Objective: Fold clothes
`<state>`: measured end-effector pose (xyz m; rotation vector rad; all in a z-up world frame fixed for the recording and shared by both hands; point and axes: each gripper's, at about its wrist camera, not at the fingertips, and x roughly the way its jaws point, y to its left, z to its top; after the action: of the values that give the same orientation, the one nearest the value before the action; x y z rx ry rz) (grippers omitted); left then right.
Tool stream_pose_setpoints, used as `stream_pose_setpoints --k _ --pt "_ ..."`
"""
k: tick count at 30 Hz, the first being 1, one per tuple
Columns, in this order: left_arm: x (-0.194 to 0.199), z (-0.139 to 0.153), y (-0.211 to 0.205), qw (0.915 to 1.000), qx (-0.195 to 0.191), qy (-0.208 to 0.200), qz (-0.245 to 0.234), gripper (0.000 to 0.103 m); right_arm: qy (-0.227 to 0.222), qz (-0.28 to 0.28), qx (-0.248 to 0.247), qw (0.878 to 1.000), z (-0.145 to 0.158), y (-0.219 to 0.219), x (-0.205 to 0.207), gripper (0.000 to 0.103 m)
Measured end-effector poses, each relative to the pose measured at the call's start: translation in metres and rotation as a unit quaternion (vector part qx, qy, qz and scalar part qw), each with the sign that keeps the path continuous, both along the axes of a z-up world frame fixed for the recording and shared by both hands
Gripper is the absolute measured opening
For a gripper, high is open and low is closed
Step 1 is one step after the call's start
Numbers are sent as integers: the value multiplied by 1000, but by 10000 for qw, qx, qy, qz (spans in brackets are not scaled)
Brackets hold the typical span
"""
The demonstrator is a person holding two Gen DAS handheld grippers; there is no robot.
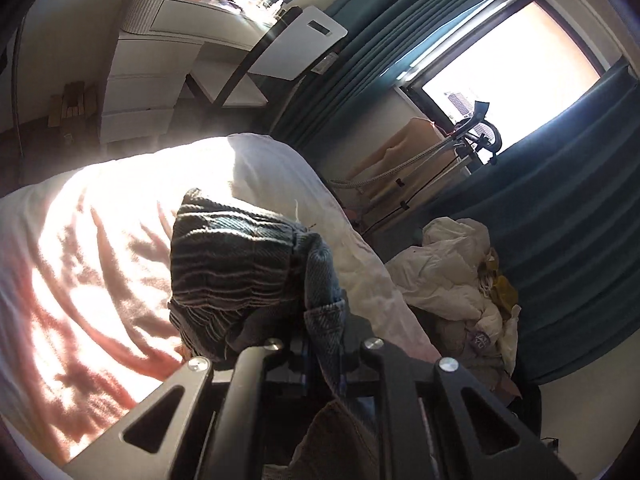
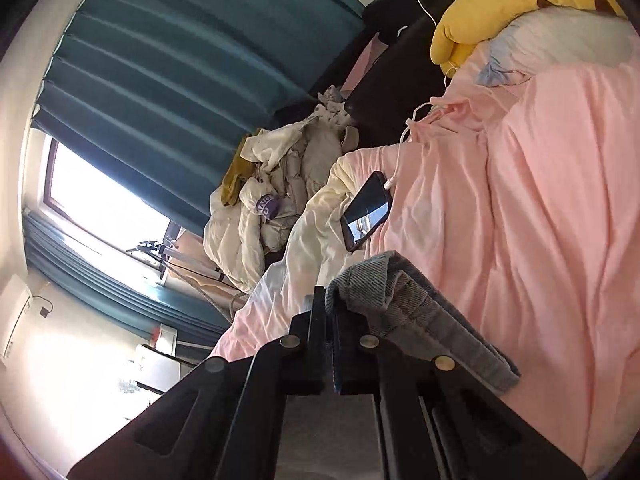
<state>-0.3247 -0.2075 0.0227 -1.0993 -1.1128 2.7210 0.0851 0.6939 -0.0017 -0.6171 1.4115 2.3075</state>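
Left tongs clamped on grey garment — right tongs clamped too, above pink bed, phone beyond.

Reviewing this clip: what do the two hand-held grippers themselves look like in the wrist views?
Both look alike. The left hand-held gripper and right hand-held gripper are matte black, with angular linkage arms bearing triangular cut-outs, round silver pivot bolts and flat black fingers with a blue strip between. No cables, markings, hands or sleeves are visible.

Harsh window glare; fisheye edges dark, warped.
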Motion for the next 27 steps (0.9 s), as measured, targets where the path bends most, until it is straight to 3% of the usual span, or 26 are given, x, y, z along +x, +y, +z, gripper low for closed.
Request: stream_pose_setpoints --k 4,9,13,16,21,24,27 --pt "-70 -5 44 9990 -358 -196 -190 9 -232 42 170 9996 -19 20 -47 1" --pt "-137 -53 91 9938 -813 -673 -344 10 -632 98 153 9978 -61 44 -92 1" --pt "-168 -95 107 9904 -912 -948 -425 10 -914 238 183 9954 -97 53 -112 1" --pt "-174 -111 115 9858 -1139 -1099 -567 12 -1112 343 335 9926 -111 53 -122 1" --pt "-170 -105 115 9848 -1044 -1084 -866 20 -1336 518 721 9870 -107 44 -130 2" --pt "-159 -88 106 9853 -745 -1018 -1148 28 -1234 528 783 9879 -93 37 -123 6" --pt "-138 -65 98 9860 -475 -770 -1403 36 -1030 501 884 9895 -72 22 -109 18"
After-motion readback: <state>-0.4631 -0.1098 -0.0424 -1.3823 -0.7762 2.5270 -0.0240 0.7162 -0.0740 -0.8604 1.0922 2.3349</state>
